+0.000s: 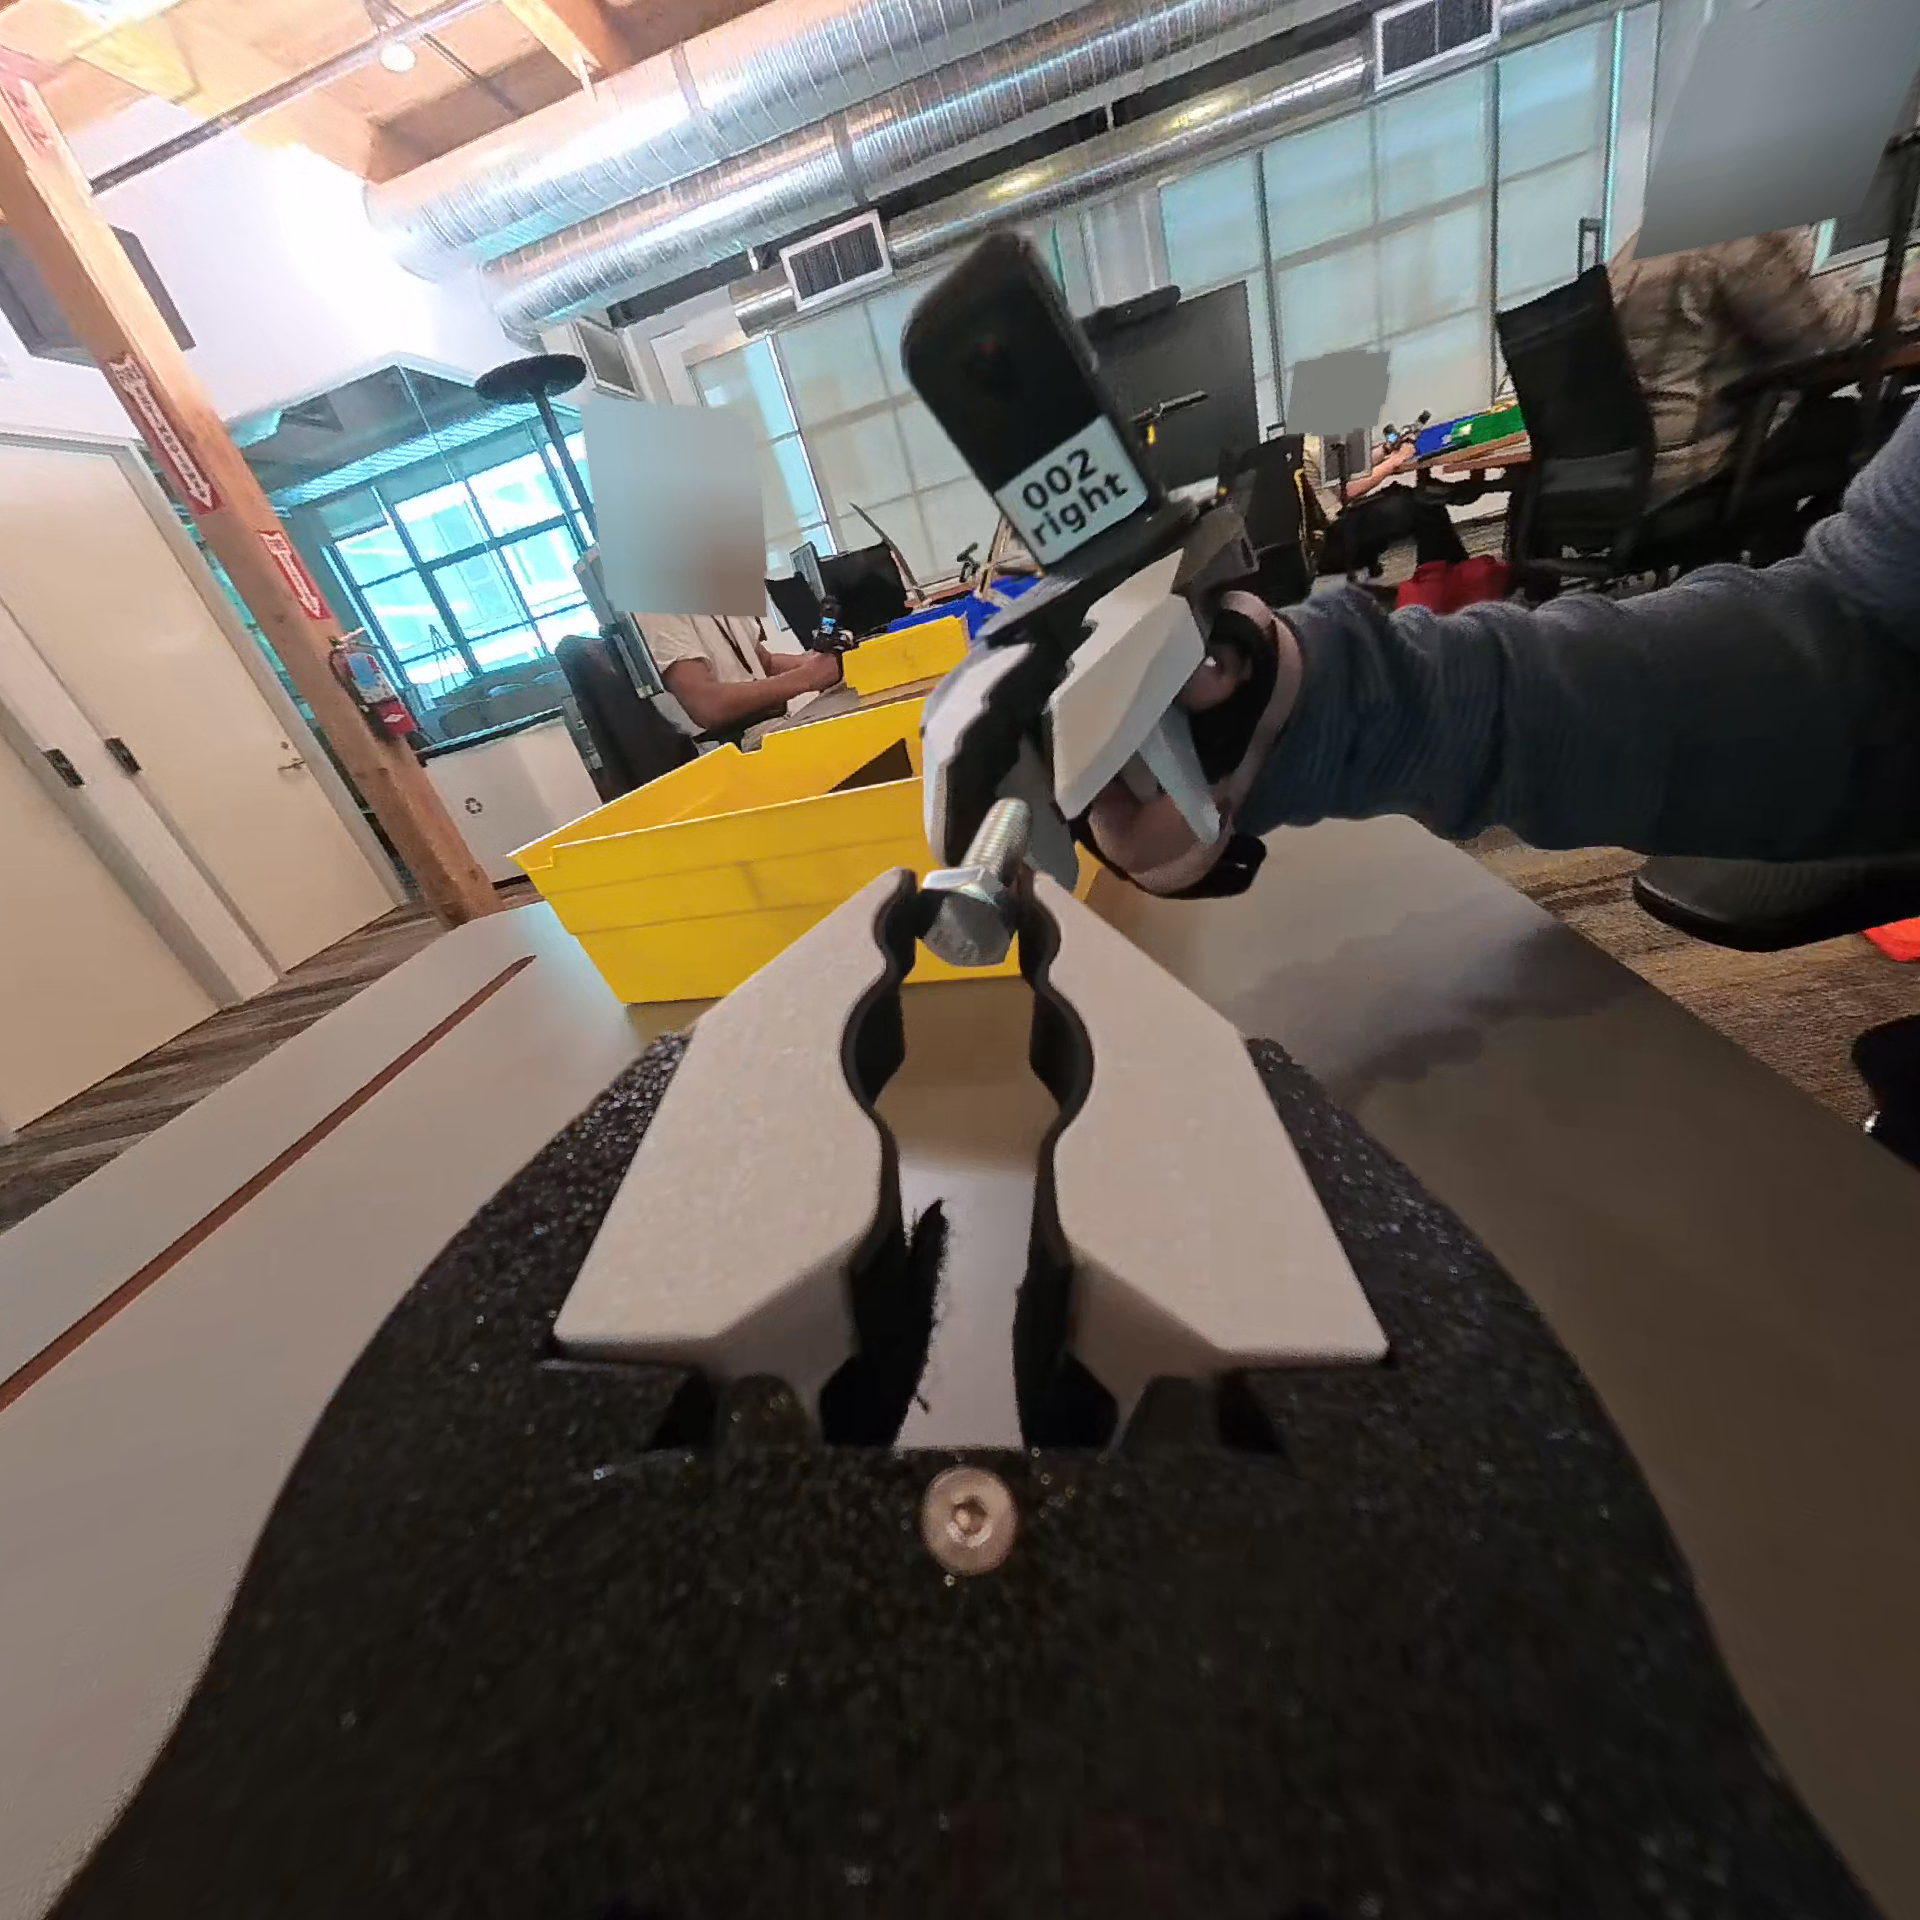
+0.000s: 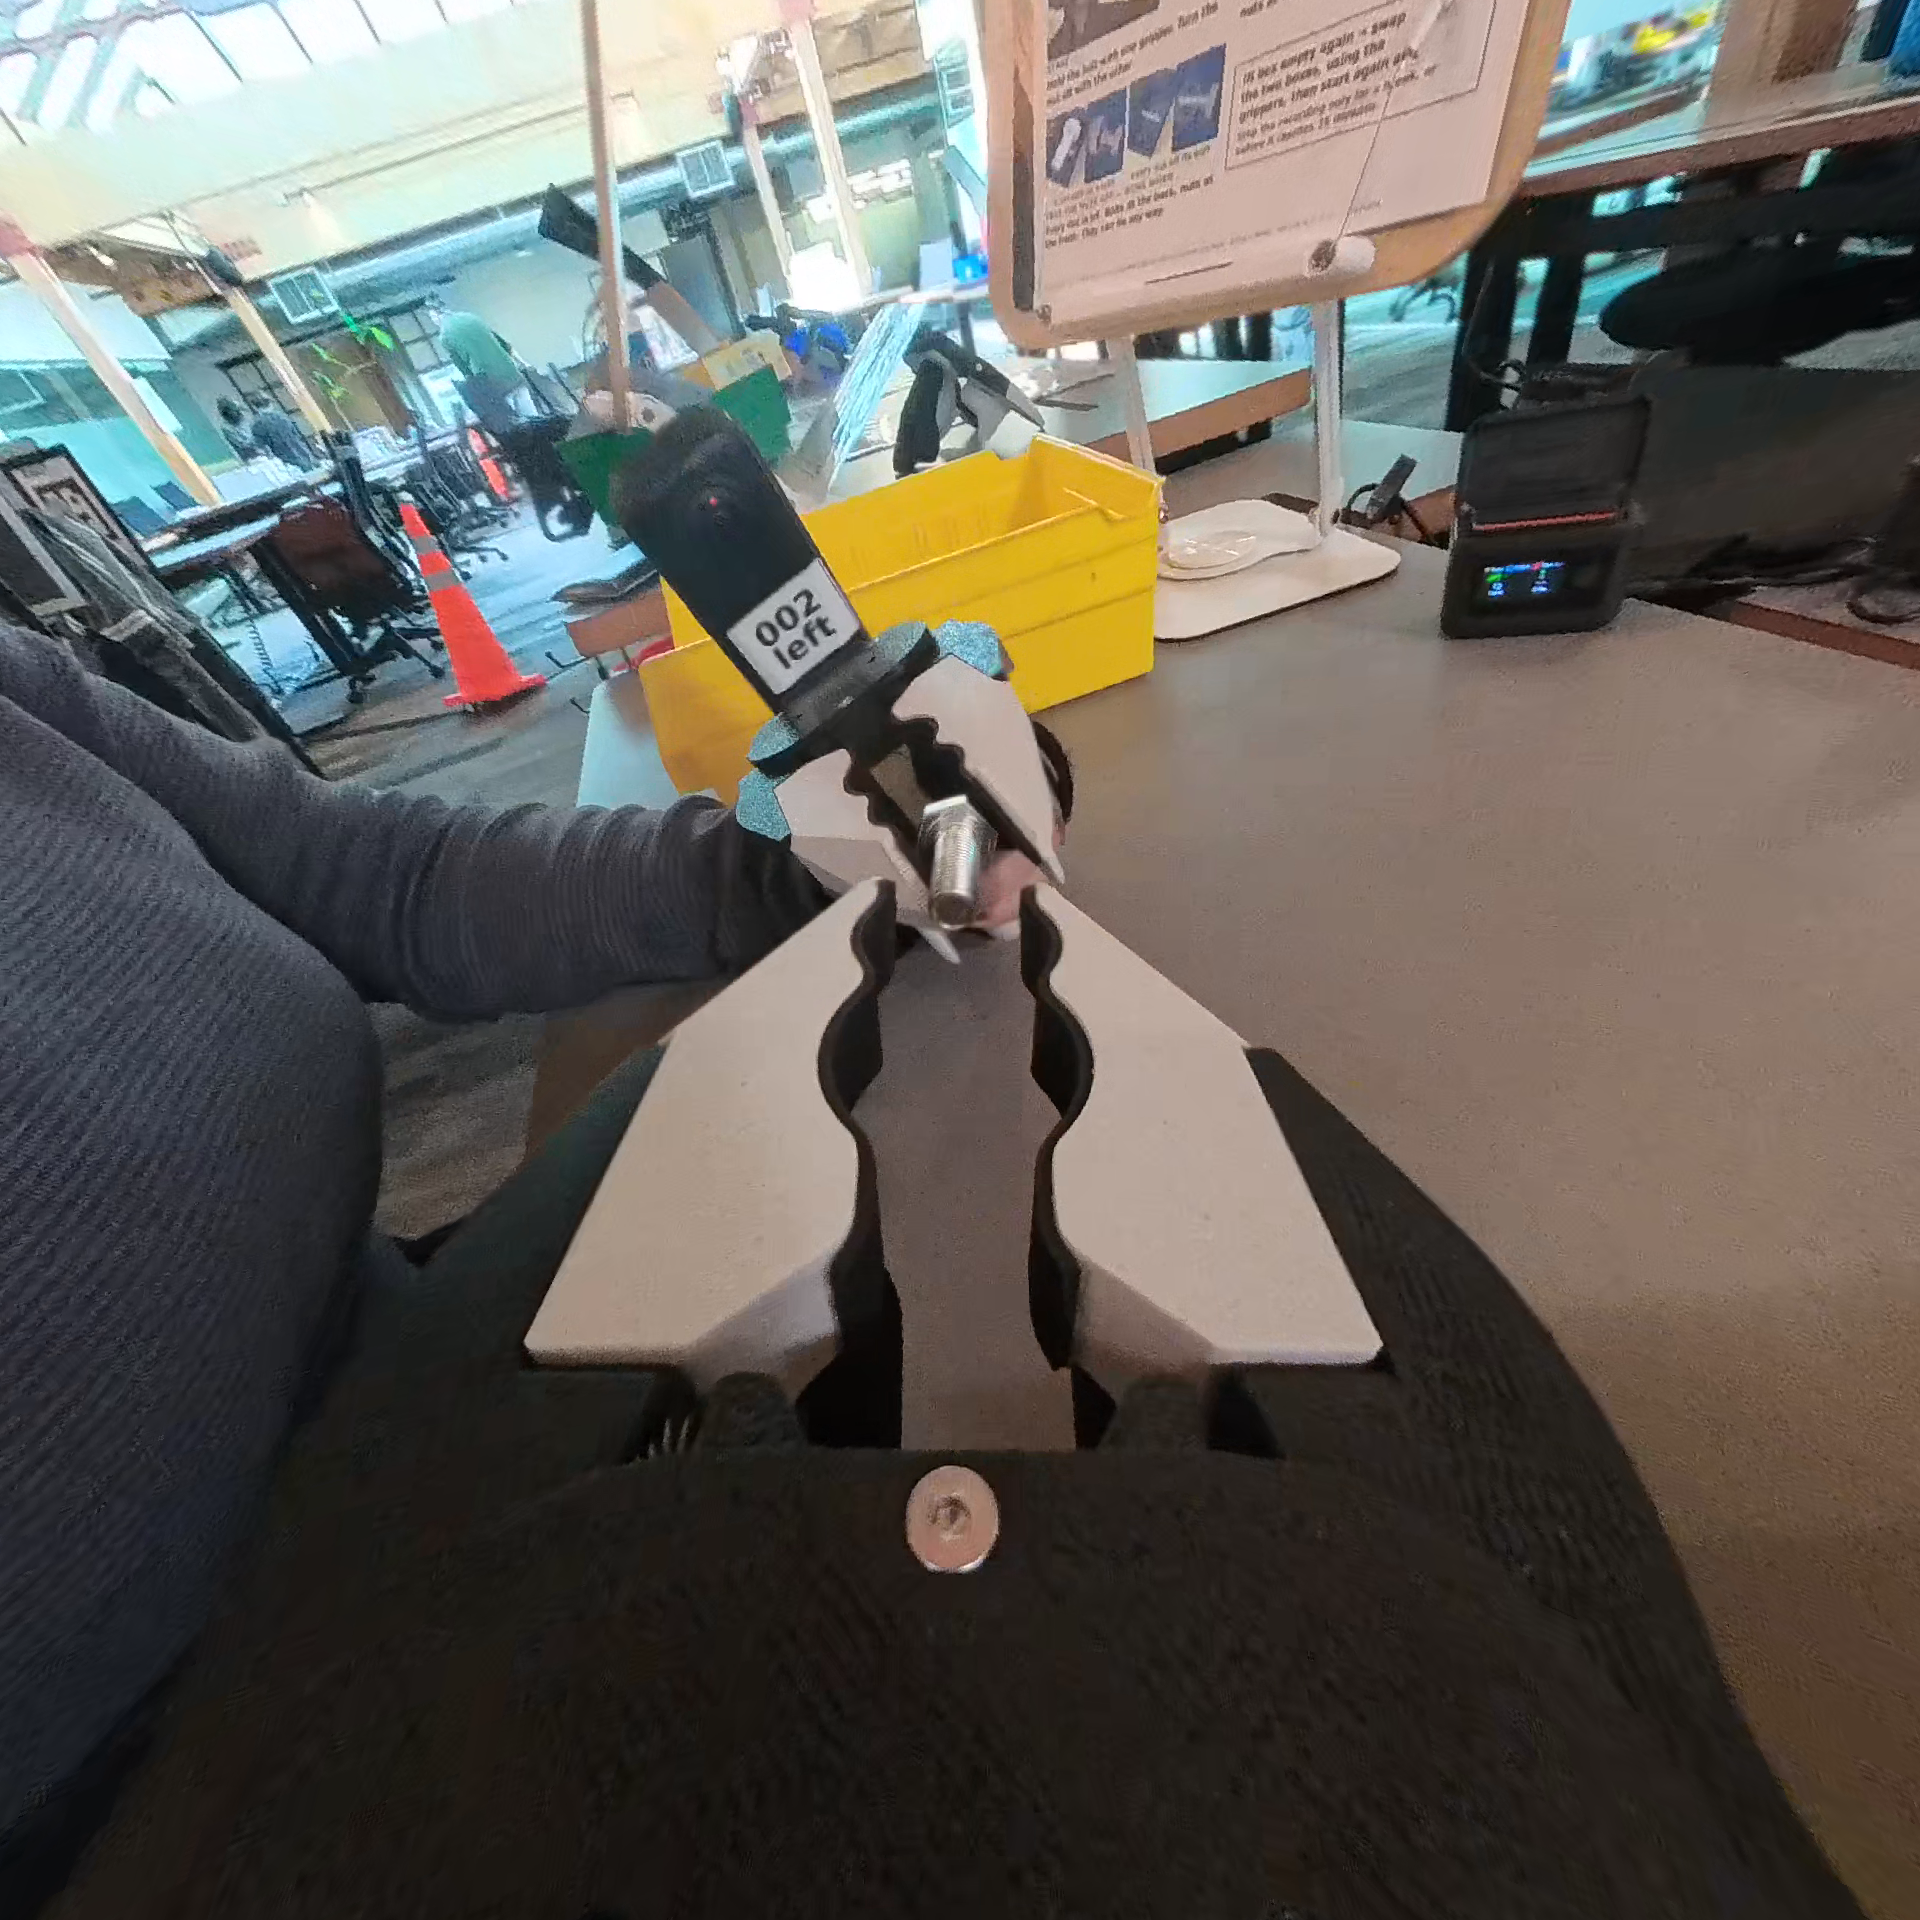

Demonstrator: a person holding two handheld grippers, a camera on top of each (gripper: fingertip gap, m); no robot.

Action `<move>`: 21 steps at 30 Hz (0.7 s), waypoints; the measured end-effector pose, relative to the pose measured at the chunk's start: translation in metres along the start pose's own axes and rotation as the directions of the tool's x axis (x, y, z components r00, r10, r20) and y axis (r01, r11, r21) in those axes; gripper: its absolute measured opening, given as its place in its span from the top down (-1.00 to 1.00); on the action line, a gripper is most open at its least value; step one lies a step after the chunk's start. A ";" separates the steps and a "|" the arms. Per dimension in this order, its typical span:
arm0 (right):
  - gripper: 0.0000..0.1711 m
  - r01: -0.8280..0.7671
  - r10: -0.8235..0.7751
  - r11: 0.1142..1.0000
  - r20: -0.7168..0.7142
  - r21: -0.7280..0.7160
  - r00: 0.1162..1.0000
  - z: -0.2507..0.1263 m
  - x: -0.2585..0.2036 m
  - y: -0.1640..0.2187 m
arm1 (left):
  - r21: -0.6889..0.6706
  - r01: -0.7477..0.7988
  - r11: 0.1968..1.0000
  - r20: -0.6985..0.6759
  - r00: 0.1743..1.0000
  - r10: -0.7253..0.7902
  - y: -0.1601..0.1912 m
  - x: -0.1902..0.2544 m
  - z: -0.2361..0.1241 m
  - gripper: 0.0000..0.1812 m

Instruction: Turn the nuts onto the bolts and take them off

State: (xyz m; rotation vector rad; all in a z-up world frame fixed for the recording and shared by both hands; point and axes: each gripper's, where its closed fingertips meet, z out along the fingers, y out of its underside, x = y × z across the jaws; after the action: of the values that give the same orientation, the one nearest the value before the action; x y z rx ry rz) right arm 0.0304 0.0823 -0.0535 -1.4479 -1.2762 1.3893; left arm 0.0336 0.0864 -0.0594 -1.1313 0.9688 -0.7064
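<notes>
A silver bolt (image 1: 995, 847) is held in the air above the grey table (image 1: 1507, 1039). My left gripper (image 1: 961, 920) is shut on its hex head (image 1: 966, 928). The threaded shaft points away, into my right gripper (image 1: 1003, 847), which comes in from the upper right. In the right wrist view my right gripper (image 2: 958, 909) stands with its tips on either side of the shaft's end (image 2: 958, 883), with gaps on both sides. My left gripper (image 2: 975, 871) holds the bolt's head (image 2: 951, 814) there. I see no nut in either view.
A yellow bin (image 1: 748, 862) stands on the table just behind the grippers, also in the right wrist view (image 2: 997, 561). A clipboard on a white stand (image 2: 1247, 208) and a black device with a small screen (image 2: 1538, 540) stand at the back right. A person's grey sleeves (image 2: 208, 935) reach in. The tips of both grippers are at nearly the same place.
</notes>
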 end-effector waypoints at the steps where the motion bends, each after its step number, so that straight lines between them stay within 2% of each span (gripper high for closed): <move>1: 0.75 -0.009 0.009 1.000 0.007 0.007 1.000 0.001 0.000 0.000 | -0.002 0.002 1.000 -0.007 1.000 -0.002 0.001 0.001 0.001 0.82; 4: 0.91 -0.008 0.008 1.000 0.011 0.024 1.000 0.003 0.000 0.000 | -0.013 -0.003 1.000 -0.008 1.000 0.003 0.003 0.003 0.003 0.82; 11: 0.86 -0.036 0.036 0.999 0.023 0.000 0.999 0.005 -0.001 0.001 | 0.006 0.030 1.000 -0.013 0.999 -0.030 -0.001 0.001 0.002 0.82; 17: 0.91 0.046 -0.046 0.999 -0.031 0.015 0.998 0.004 0.002 -0.004 | 0.006 0.054 0.999 0.030 0.998 -0.054 -0.002 -0.004 0.002 0.80; 19: 0.91 0.121 -0.116 0.992 -0.135 0.028 0.984 -0.009 0.015 -0.022 | 0.001 0.031 1.000 0.092 0.995 -0.031 0.000 -0.012 0.000 0.58; 21: 0.91 0.187 -0.170 0.982 -0.348 0.013 0.922 -0.043 0.050 -0.050 | -0.037 -0.003 0.999 0.211 0.978 0.011 0.007 -0.030 -0.005 0.48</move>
State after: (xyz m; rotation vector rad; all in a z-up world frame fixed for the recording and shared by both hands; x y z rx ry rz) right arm 0.0602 0.1474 -0.0121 -1.4295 -1.1095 0.9843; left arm 0.0163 0.1126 -0.0586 -1.2080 0.8080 -0.5517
